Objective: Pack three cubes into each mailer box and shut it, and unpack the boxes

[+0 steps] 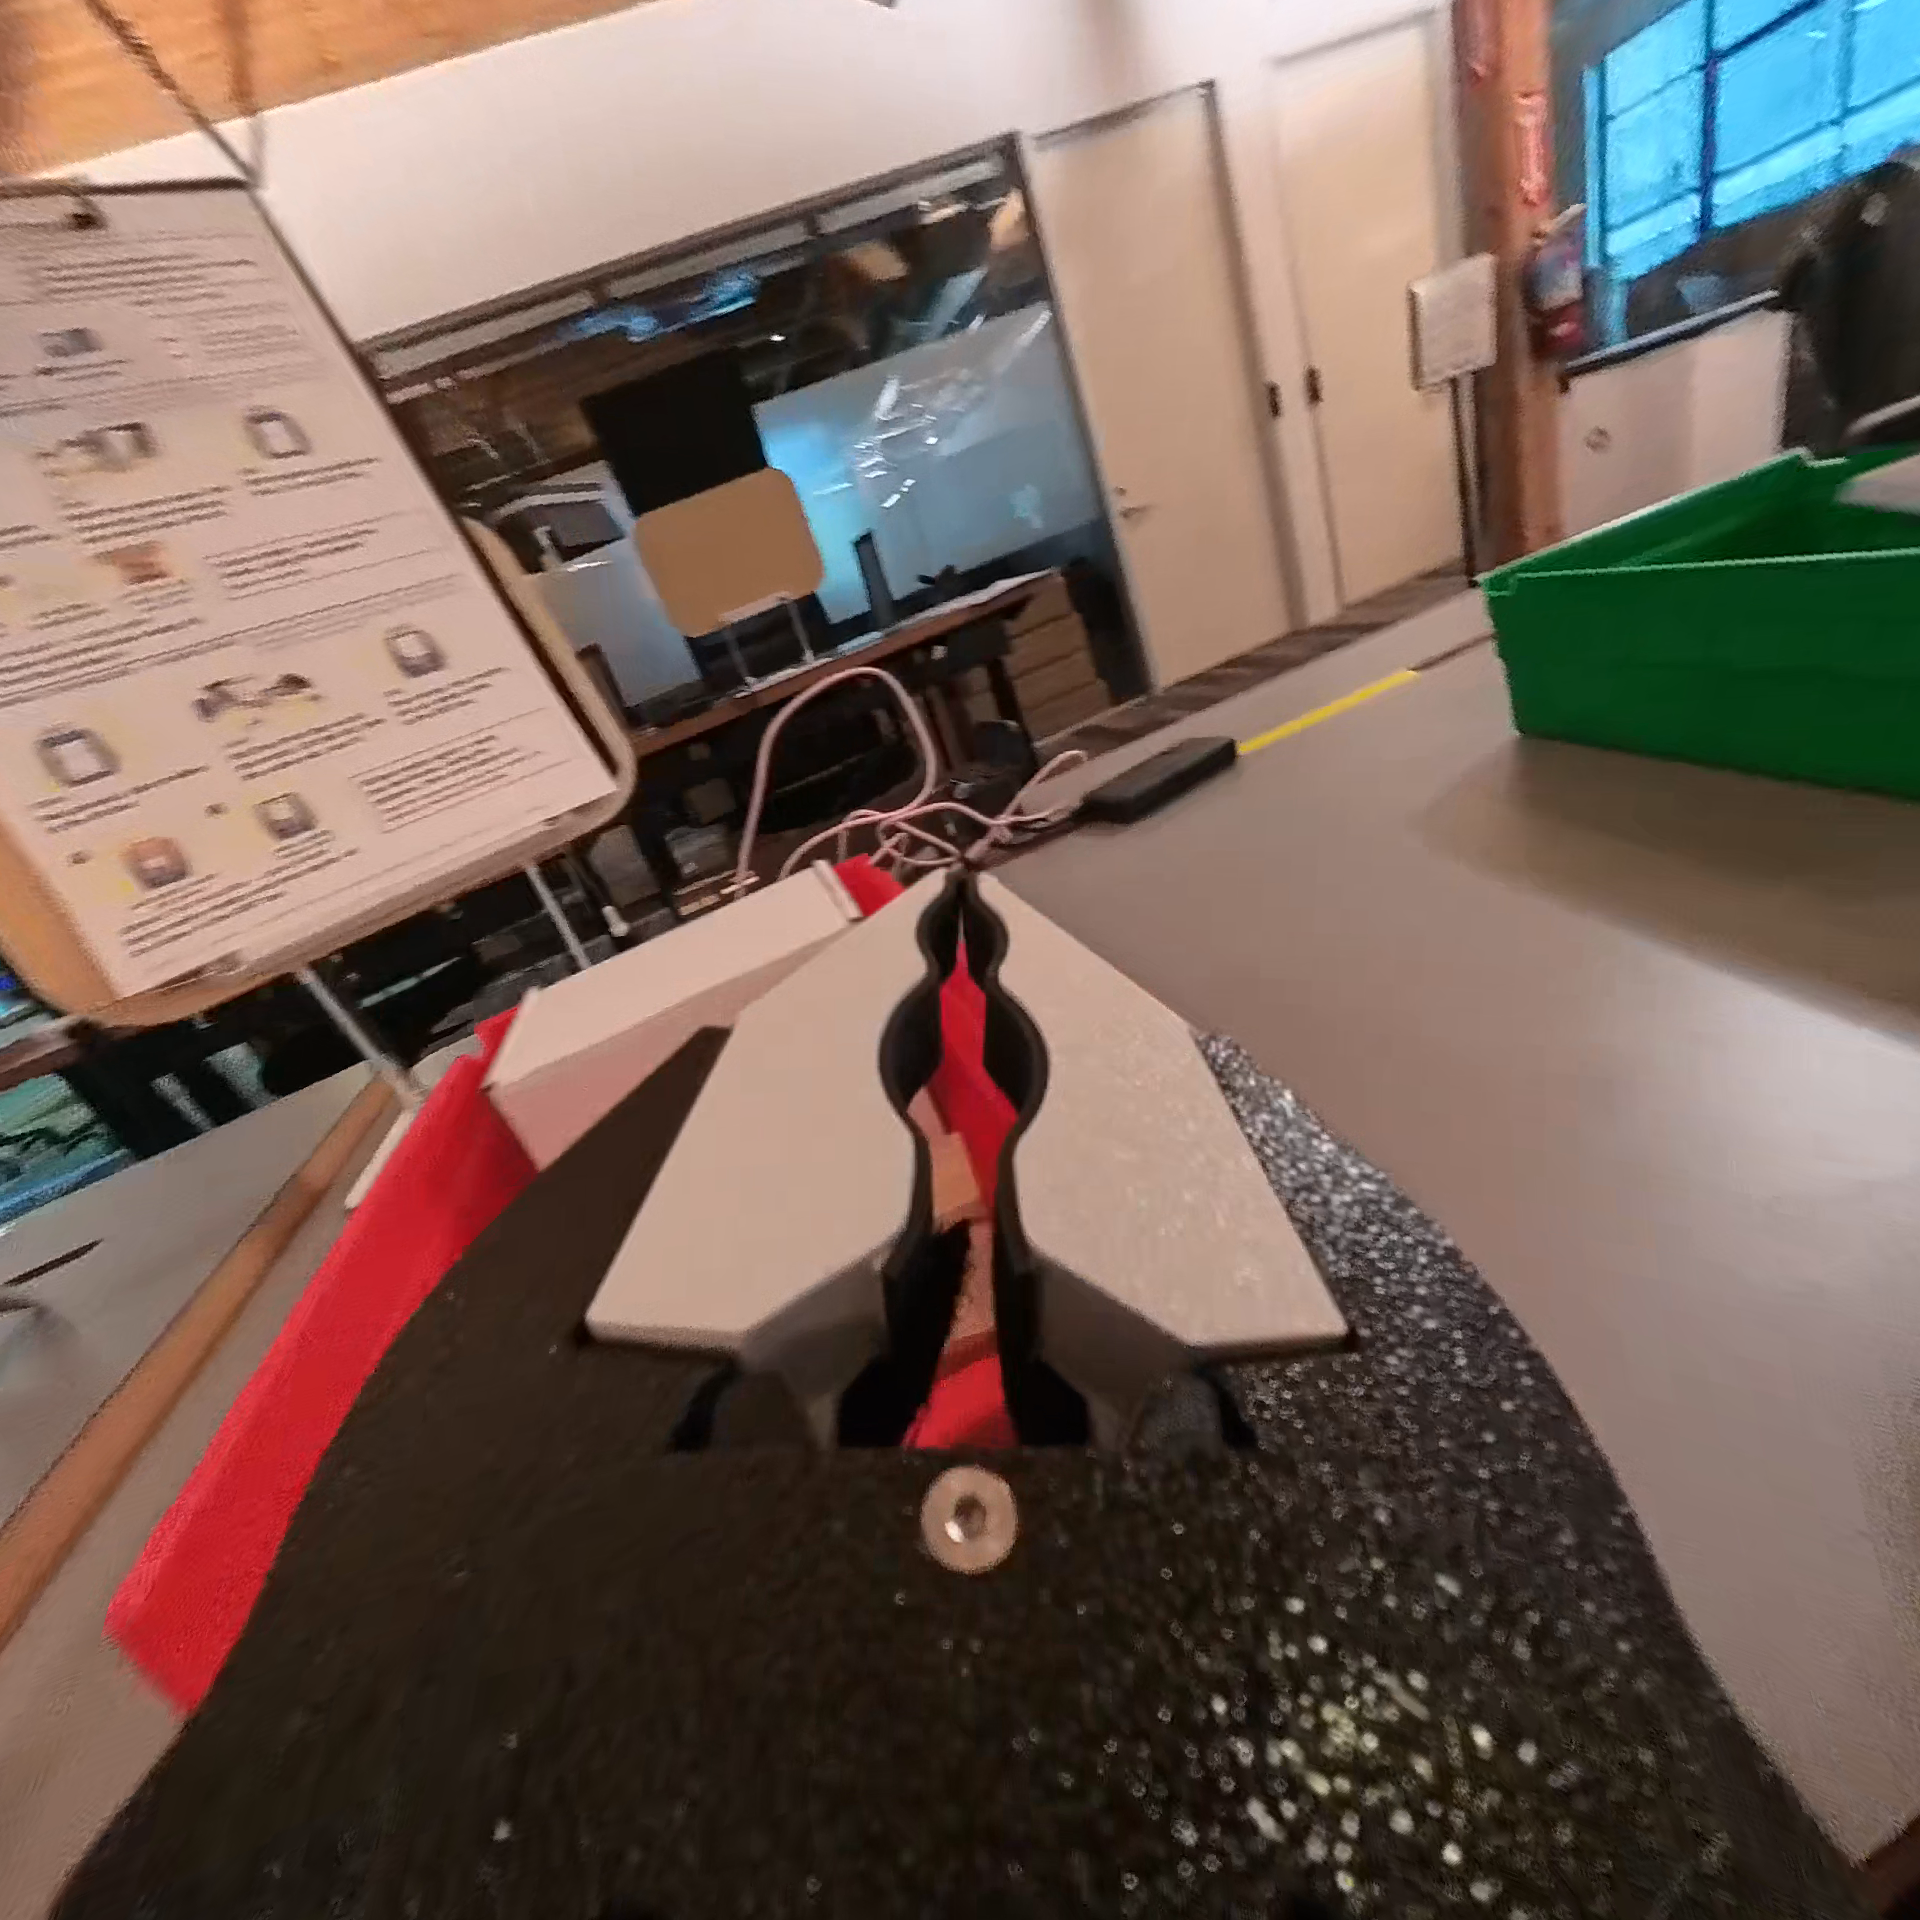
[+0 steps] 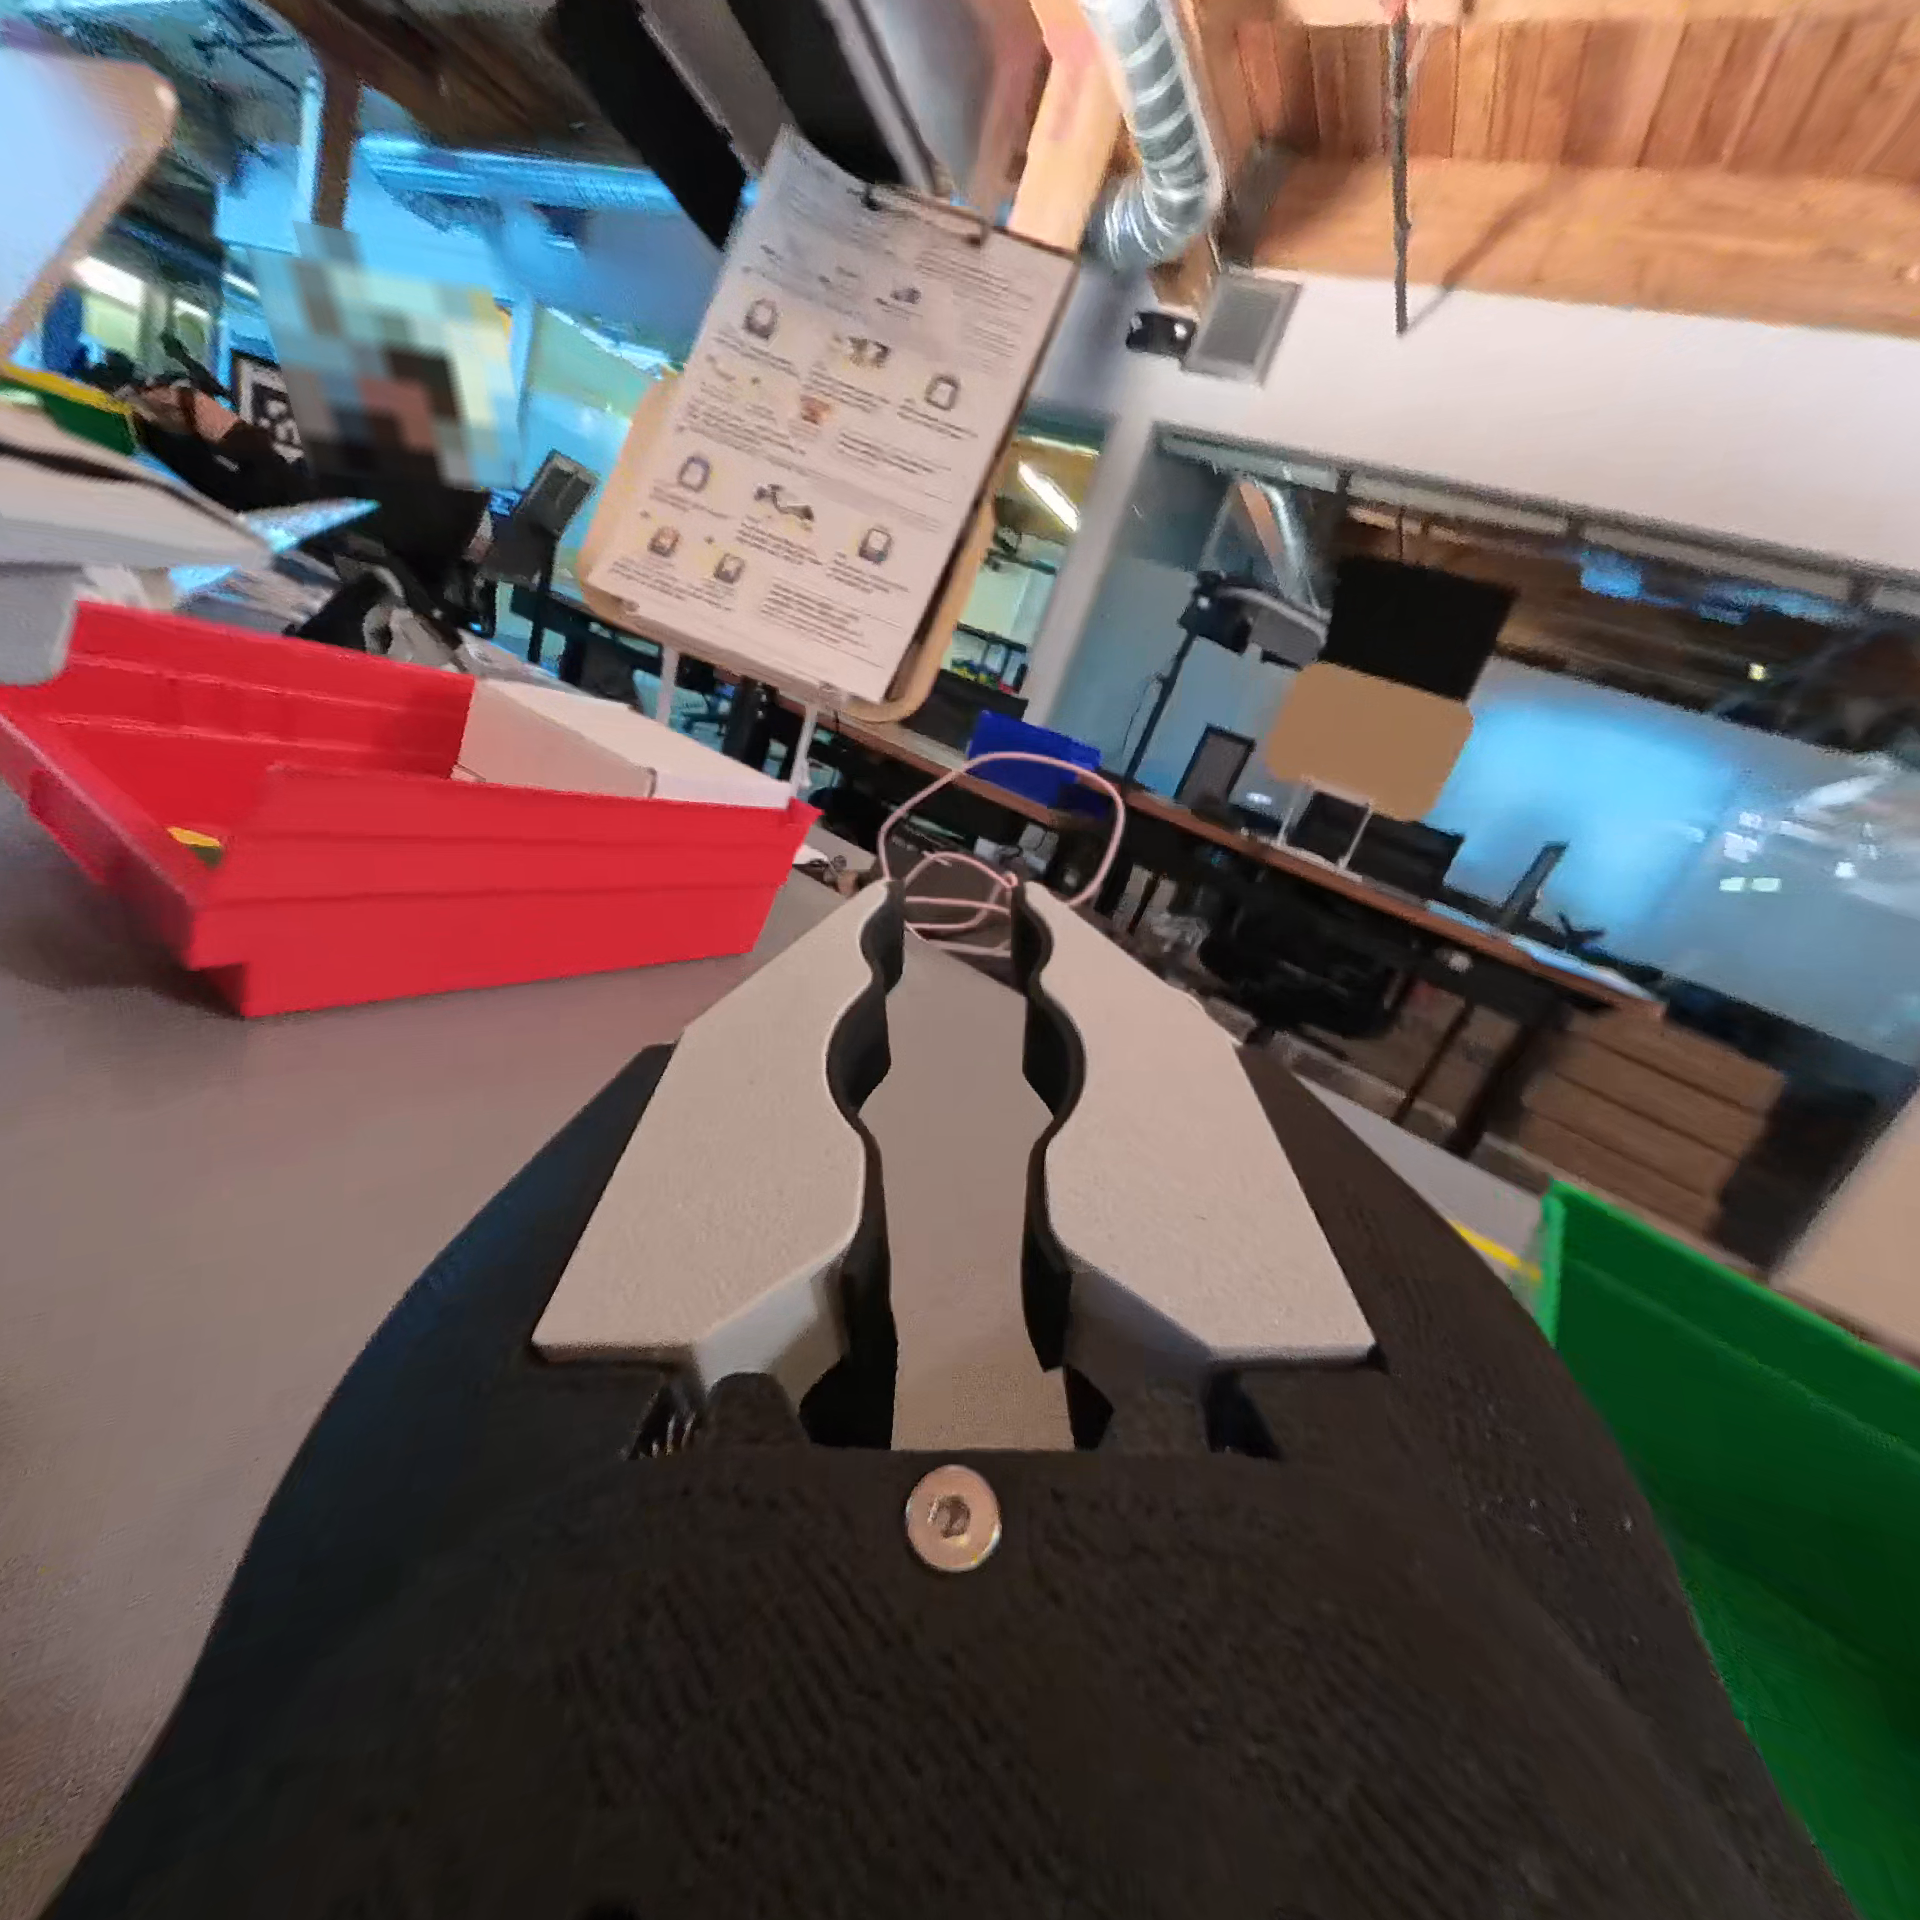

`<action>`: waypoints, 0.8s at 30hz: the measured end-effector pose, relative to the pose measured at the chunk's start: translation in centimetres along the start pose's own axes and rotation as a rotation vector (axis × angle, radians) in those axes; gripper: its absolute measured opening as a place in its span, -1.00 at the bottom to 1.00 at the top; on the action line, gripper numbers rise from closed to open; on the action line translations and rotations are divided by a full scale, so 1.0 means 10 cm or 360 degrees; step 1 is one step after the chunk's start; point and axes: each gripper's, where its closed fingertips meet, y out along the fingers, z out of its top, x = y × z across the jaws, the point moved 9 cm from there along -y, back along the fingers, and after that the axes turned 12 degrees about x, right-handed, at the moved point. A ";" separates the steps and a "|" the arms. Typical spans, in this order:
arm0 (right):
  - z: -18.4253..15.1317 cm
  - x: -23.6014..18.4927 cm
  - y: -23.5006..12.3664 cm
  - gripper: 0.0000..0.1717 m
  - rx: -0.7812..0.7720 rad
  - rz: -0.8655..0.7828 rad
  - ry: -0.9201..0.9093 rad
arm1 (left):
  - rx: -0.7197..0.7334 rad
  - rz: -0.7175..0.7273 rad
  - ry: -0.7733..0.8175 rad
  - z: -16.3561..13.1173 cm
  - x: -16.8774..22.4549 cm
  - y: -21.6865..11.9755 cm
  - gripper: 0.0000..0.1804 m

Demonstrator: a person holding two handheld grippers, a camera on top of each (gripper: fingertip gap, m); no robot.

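**Both grippers empty above the table, boxes waiting in the bins**

The left gripper (image 1: pixel 961 883) hovered over the near end of the red bin (image 2: pixel 499 894), its fingertips pressed together with nothing between them. Just beyond it a white mailer box (image 1: pixel 665 977) lay closed inside that bin, at its far right end. Something pale and wood-coloured showed through the gap lower down between the fingers, possibly a cube, but that could not be settled.

The right gripper (image 2: pixel 956 899) hung over the bare grey table (image 2: pixel 312 1195), fingers spread a little and holding nothing. The green bin (image 1: pixel 1704 665) sat to its right, with a pale edge showing above its rim.

The step in hand looked like reaching for a box in the red bin. To do it well, the left gripper would need to open before descending, take the box by an edge or flap rather than across its broad top, and lift it clear of the bin wall. The right gripper was free to steady it.

An instruction sheet (image 2: pixel 831 436) on a clipboard stood at the far edge of the table, printed with small pictures and text too blurred to read. No brand marks were visible.
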 end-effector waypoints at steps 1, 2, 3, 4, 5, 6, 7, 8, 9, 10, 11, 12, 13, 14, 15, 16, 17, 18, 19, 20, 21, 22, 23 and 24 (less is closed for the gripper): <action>-0.07 -0.08 0.06 -0.81 0.0000 0.0024 -0.0074 | 0.0004 -0.0015 -0.0021 -0.01 0.05 0.03 -1.00; -0.14 -0.14 0.10 -0.82 -0.0034 0.0034 -0.0174 | 0.0023 -0.0009 -0.0082 0.00 0.11 0.06 -1.00; -0.19 -0.17 0.13 -0.83 -0.0072 0.0027 -0.0270 | 0.0056 -0.0040 -0.0155 0.01 0.18 0.09 -1.00; -0.23 -0.18 0.14 -0.84 -0.0075 0.0013 -0.0339 | 0.0094 -0.0101 -0.0197 0.02 0.27 0.12 -1.00; -0.26 -0.18 0.14 -0.85 -0.0054 -0.0005 -0.0377 | 0.0110 -0.0145 -0.0197 0.02 0.34 0.14 -1.00; -0.29 -0.17 0.12 -0.87 -0.0038 -0.0025 -0.0390 | 0.0096 -0.0171 -0.0158 0.01 0.41 0.17 -1.00; -0.30 -0.15 0.10 -0.87 -0.0032 -0.0043 -0.0389 | 0.0068 -0.0190 -0.0094 -0.01 0.45 0.19 -1.00; -0.30 -0.12 0.07 -0.87 -0.0027 -0.0051 -0.0382 | 0.0042 -0.0198 -0.0026 -0.03 0.49 0.20 -1.00; -0.30 -0.10 0.05 -0.87 -0.0018 -0.0043 -0.0368 | 0.0030 -0.0204 0.0027 -0.04 0.51 0.22 -1.00; -0.30 -0.07 0.01 -0.87 -0.0005 -0.0014 -0.0361 | 0.0036 -0.0210 0.0053 -0.05 0.54 0.23 -1.00; -0.30 -0.05 -0.02 -0.87 0.0009 0.0014 -0.0369 | 0.0062 -0.0214 0.0039 -0.04 0.56 0.25 -1.00; -0.29 -0.01 -0.06 -0.87 0.0029 0.0018 -0.0389 | 0.0104 -0.0226 -0.0013 -0.02 0.58 0.27 -1.00; -0.28 0.02 -0.09 -0.87 0.0051 0.0000 -0.0407 | 0.0153 -0.0260 -0.0075 0.00 0.61 0.30 -1.00; -0.27 0.05 -0.10 -0.87 0.0071 -0.0023 -0.0412 | 0.0194 -0.0297 -0.0117 0.02 0.64 0.32 -1.00; -0.26 0.07 -0.11 -0.87 0.0085 -0.0045 -0.0401 | 0.0213 -0.0322 -0.0121 0.04 0.66 0.35 -1.00; -0.25 0.08 -0.12 -0.87 0.0092 -0.0056 -0.0384 | 0.0213 -0.0329 -0.0098 0.05 0.64 0.38 -1.00; -0.25 0.08 -0.12 -0.87 0.0091 -0.0053 -0.0379 | 0.0207 -0.0325 -0.0056 0.07 0.61 0.42 -1.00; -0.26 0.07 -0.12 -0.87 0.0084 -0.0048 -0.0386 | 0.0195 -0.0324 0.0000 0.09 0.55 0.46 -1.00; -0.26 0.06 -0.12 -0.88 0.0076 -0.0051 -0.0404 | 0.0175 -0.0324 0.0064 0.13 0.47 0.50 -1.00; -0.27 0.06 -0.11 -0.88 0.0064 -0.0057 -0.0426 | 0.0140 -0.0325 0.0137 0.17 0.37 0.54 -1.00; -0.27 0.05 -0.11 -0.88 0.0047 -0.0060 -0.0443 | 0.0087 -0.0328 0.0221 0.21 0.26 0.58 -1.00; -0.29 0.05 -0.10 -0.88 0.0027 -0.0057 -0.0449 | 0.0019 -0.0341 0.0319 0.24 0.13 0.64 -1.00; -0.29 0.05 -0.09 -0.88 0.0011 -0.0054 -0.0448 | -0.0052 -0.0365 0.0429 0.25 -0.01 0.70 -1.00; -0.29 0.04 -0.09 -0.88 0.0004 -0.0055 -0.0446 | -0.0130 -0.0402 0.0537 0.25 -0.16 0.79 -1.00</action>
